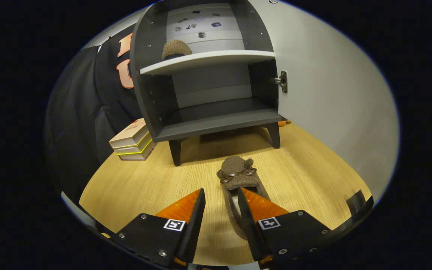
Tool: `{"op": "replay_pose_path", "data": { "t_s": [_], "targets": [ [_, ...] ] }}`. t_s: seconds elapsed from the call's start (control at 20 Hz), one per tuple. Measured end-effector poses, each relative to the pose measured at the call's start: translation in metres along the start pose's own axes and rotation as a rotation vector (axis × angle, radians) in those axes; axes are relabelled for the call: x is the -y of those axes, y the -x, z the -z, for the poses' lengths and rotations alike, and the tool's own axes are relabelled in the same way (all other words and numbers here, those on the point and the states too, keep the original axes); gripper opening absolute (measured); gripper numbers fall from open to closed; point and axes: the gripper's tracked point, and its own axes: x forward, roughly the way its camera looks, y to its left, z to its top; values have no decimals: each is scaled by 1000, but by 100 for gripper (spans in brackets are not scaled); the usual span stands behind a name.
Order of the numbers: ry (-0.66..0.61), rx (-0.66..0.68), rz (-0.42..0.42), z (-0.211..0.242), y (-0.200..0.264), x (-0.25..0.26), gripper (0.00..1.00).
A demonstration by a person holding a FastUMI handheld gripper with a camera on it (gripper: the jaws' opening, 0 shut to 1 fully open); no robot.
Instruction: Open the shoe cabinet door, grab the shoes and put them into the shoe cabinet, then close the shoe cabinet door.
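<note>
Brown slipper, dark grey cabinet, white shelf

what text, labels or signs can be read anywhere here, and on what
None can be read.
Square black-and-white coded markers on the open claw: patterns, no words.
Small dark stickers on the dark grey cabinet's back panel: too small.
Stacked flat boxes beside it: print too blurred.
Brown fuzzy slipper between the fingers: no label.

slipper btwn jaws, before cabinet, 2nd slipper on shelf
</note>
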Motion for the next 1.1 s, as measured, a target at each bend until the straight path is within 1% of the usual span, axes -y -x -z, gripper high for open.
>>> {"op": "replay_pose_path", "data": {
  "t_s": [0.1, 0.3, 0.4, 0.45, 0.55, 0.6, 0.65, 0.7, 0.75, 0.85, 0.95, 1.1],
  "targets": [
    [12, -6, 10, 8, -17, 5, 56],
    [30, -12, 17, 16, -46, 10, 52],
    [35, 0, 17, 13, -58, 8, 45],
    [40, 6, 19, 11, -64, 8, 37],
    [31, -2, 13, 13, -76, 6, 28],
    [25, -12, 9, 15, -81, 5, 26],
    [20, -18, 0, 16, -85, 3, 19],
    [11, -16, -3, 15, -86, 2, 15],
    [2, -16, 0, 13, -87, 3, 8],
    [-11, -28, -4, 10, -84, 4, 5],
    [-16, -33, -15, 1, -76, 3, 5],
    [4, -47, -19, -18, -53, 1, 5]
  ]
}}
